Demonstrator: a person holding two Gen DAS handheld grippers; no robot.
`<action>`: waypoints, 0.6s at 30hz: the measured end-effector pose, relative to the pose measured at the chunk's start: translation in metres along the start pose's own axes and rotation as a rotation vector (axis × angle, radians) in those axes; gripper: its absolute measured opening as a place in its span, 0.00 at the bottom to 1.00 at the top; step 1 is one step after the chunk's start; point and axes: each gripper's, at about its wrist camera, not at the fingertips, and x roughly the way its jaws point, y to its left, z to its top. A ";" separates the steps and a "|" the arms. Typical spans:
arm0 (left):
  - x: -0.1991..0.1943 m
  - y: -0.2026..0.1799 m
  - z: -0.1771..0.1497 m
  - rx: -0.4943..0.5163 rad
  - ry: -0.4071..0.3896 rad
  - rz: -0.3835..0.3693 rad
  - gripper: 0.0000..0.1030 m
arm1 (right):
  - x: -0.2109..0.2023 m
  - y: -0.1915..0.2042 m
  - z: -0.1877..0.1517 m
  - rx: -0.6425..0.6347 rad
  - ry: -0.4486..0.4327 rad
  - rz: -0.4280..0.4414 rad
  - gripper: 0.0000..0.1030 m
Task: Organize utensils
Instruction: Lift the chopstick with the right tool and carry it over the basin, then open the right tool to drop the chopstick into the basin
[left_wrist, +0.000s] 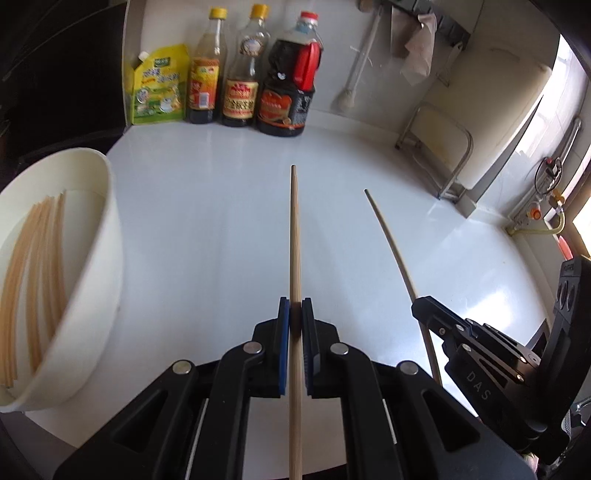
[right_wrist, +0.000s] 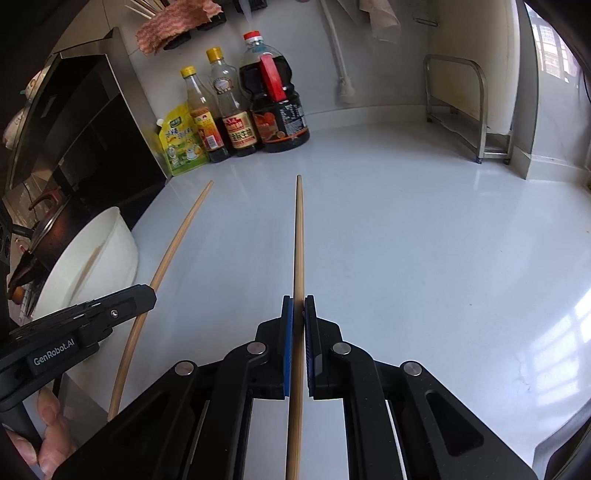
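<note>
We grip one long pale wooden chopstick (left_wrist: 294, 236) in our left claw (left_wrist: 295, 314), another (right_wrist: 299, 240) in our right claw (right_wrist: 298, 314), clamped tight; next, we judge, swing both leftward into the white round plastic bowl (left_wrist: 110, 229)

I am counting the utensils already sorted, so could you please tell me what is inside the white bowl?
The white bowl holds a bundle of loose wooden chopsticks lying against its inner wall. Its near wall hides the bottom, so an exact count is not possible.
</note>
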 end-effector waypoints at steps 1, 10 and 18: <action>-0.010 0.008 0.003 -0.008 -0.020 0.008 0.07 | -0.002 0.011 0.005 -0.009 -0.011 0.019 0.06; -0.065 0.116 0.022 -0.088 -0.107 0.220 0.07 | 0.014 0.144 0.047 -0.147 -0.054 0.213 0.06; -0.075 0.201 0.021 -0.185 -0.093 0.338 0.07 | 0.063 0.243 0.053 -0.255 0.037 0.314 0.06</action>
